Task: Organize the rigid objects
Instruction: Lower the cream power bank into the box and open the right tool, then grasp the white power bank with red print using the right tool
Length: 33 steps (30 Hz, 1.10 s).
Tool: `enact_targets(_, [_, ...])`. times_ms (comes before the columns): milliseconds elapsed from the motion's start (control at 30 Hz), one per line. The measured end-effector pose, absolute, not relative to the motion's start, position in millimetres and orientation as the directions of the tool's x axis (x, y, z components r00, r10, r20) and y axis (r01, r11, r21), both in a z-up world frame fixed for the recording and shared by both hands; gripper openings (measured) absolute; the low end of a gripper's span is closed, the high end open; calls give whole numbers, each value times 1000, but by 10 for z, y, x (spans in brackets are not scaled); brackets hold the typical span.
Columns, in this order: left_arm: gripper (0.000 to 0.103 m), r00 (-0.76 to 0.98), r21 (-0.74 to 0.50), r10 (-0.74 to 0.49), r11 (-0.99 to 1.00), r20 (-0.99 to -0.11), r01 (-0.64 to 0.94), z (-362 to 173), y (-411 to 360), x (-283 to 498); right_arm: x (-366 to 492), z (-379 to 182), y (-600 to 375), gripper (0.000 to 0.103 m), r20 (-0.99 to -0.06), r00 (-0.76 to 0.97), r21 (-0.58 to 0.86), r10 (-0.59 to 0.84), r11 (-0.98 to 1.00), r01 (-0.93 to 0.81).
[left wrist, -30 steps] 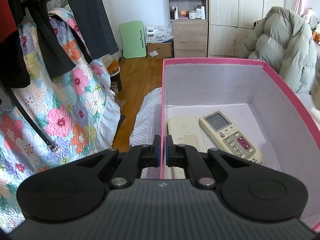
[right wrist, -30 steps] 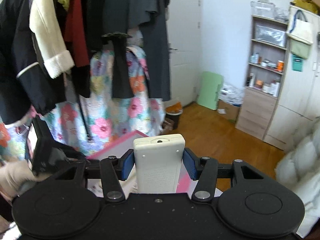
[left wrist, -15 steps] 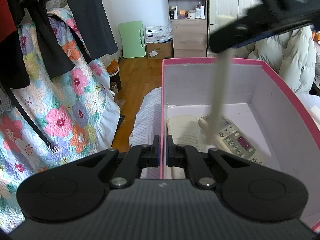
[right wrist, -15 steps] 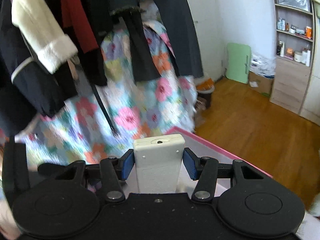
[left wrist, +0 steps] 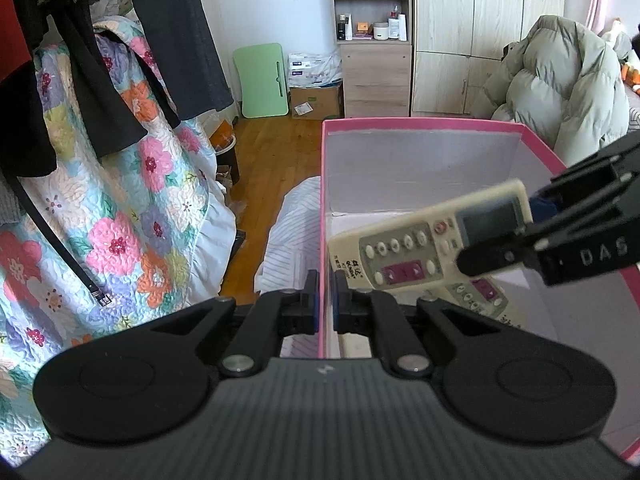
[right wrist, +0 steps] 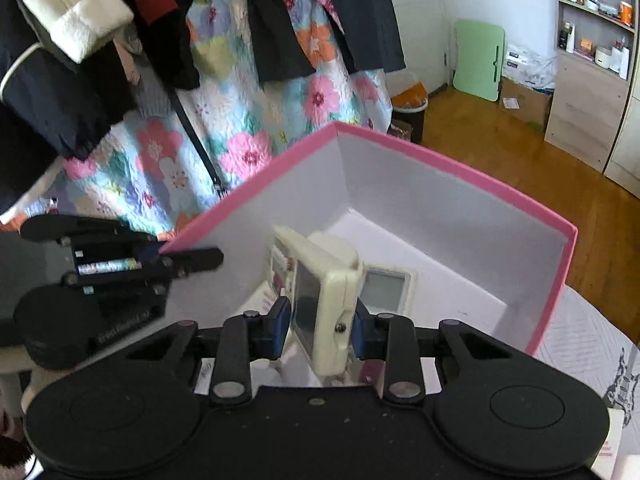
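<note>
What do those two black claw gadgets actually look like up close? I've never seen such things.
Both are matte black plastic. The left gripper has a ribbed grey-black body, two round discs, silver pivot screws and blue pads on its fingers. The right gripper is built alike, with white "DAS" lettering on its side. No cables or sleeves show.

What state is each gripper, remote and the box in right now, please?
Left gripper: shut on the box's left wall.
Right gripper: shut on a remote.
Held remote: tilted, above the box floor, buttons visible.
Lower remote: lying in the box, face up, mostly hidden.
Box: open, no lid on, pink rim.
</note>
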<state>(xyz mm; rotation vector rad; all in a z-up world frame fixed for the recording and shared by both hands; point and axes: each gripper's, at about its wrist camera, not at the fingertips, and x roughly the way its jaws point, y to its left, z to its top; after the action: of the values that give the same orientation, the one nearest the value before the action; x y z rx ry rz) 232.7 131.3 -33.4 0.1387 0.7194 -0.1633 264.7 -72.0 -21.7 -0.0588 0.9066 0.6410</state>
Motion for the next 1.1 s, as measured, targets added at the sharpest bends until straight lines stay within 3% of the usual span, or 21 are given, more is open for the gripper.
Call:
enact_targets(367, [5, 740, 76, -92, 979, -666, 191, -341, 1304, 2320, 2556, -51, -885, 37, -728, 560, 107, 396, 872, -478])
enact_targets(567, [5, 740, 70, -94, 980, -666, 188, -347, 1313, 2317, 2326, 190, -1255, 39, -662, 616, 159, 427, 883, -442])
enact_targets(633, [5, 740, 72, -94, 979, -666, 188, -347, 1318, 2314, 2173, 253, -1437, 42, -630, 638, 177, 444, 881, -438])
enact_targets(767, [5, 740, 71, -94, 980, -666, 188, -347, 1317, 2315, 1893, 255, -1735, 60, -581, 701, 152, 413, 901, -406])
enact_targets(1100, [5, 741, 75, -88, 980, -665, 185, -343, 1322, 2310, 1679, -293, -2397, 60, -674, 710, 69, 203, 975, -212])
